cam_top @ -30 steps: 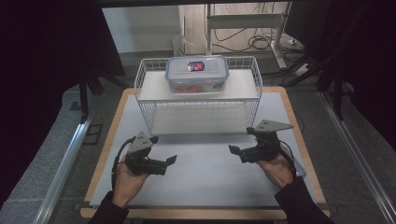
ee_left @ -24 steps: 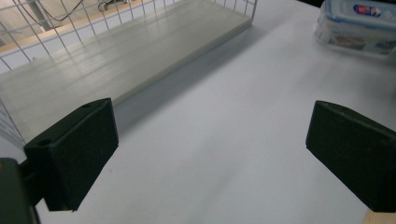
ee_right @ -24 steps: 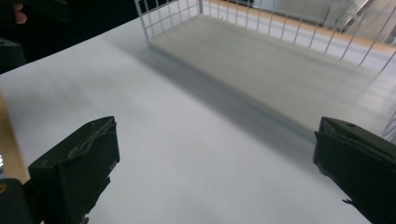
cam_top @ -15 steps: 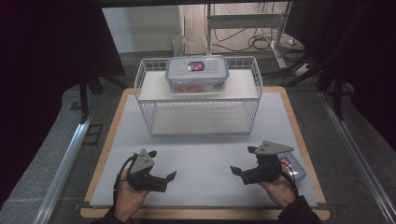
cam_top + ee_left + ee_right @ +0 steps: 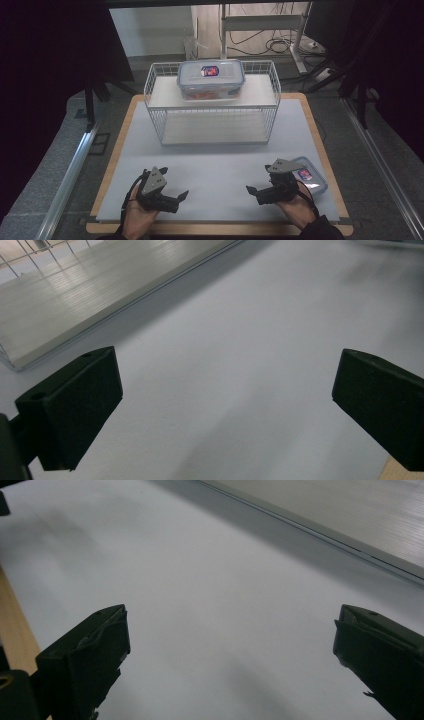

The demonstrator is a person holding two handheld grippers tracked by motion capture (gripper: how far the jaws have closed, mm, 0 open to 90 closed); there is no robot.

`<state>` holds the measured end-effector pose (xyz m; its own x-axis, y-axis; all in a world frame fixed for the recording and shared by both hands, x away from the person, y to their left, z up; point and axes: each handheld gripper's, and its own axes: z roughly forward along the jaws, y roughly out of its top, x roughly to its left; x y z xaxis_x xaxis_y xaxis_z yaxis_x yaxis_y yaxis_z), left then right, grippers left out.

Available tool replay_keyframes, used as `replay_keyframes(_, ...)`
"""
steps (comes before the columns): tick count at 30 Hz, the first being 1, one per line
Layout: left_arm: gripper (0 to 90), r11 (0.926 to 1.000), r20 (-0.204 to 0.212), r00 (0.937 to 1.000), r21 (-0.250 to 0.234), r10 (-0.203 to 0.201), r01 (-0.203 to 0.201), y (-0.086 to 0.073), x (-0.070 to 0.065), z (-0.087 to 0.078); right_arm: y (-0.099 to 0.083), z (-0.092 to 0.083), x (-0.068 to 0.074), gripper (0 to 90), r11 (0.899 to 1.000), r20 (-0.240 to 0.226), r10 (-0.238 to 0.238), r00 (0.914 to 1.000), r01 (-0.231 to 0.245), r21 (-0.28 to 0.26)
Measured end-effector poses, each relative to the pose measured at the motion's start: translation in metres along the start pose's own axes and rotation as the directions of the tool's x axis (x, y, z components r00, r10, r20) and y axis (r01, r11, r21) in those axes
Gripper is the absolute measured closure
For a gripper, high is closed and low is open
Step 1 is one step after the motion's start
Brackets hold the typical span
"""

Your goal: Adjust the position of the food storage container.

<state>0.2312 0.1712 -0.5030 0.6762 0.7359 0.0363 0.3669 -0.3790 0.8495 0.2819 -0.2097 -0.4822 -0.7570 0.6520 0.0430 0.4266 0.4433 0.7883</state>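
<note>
Lidded container [image 5: 210, 80] atop wire rack [image 5: 212, 116], far from both open-jawed grippers

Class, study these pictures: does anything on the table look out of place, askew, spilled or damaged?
Mostly tidy. The one oddity: a lid lies flat on the mat beside the right tongs, though the food container on the wire rack already wears its own. Nothing spilled.
</note>
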Motion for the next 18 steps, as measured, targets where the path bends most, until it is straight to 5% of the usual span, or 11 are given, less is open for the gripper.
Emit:
replay_keyframes(9,0.0,0.9998,0.003,0.9999,0.014,-0.013,0.013,-0.002,0.001,0.002,0.0,0.001,-0.003,3.3,0.999,0.038,-0.001,0.9993,-0.001,0.043)
replay_keyframes(12,0.0,0.9997,0.004,1.0,0.025,-0.007,0.007,-0.002,0.001,0.003,0.001,-0.006,-0.006,18.8,0.999,0.057,0.007,0.9983,-0.009,0.041)
replay_keyframes(18,0.0,0.9995,0.009,0.9999,0.03,-0.009,0.009,-0.003,0.001,0.003,-0.003,-0.026,-0.025,66.5,0.998,0.061,0.035,0.9975,-0.039,0.057)
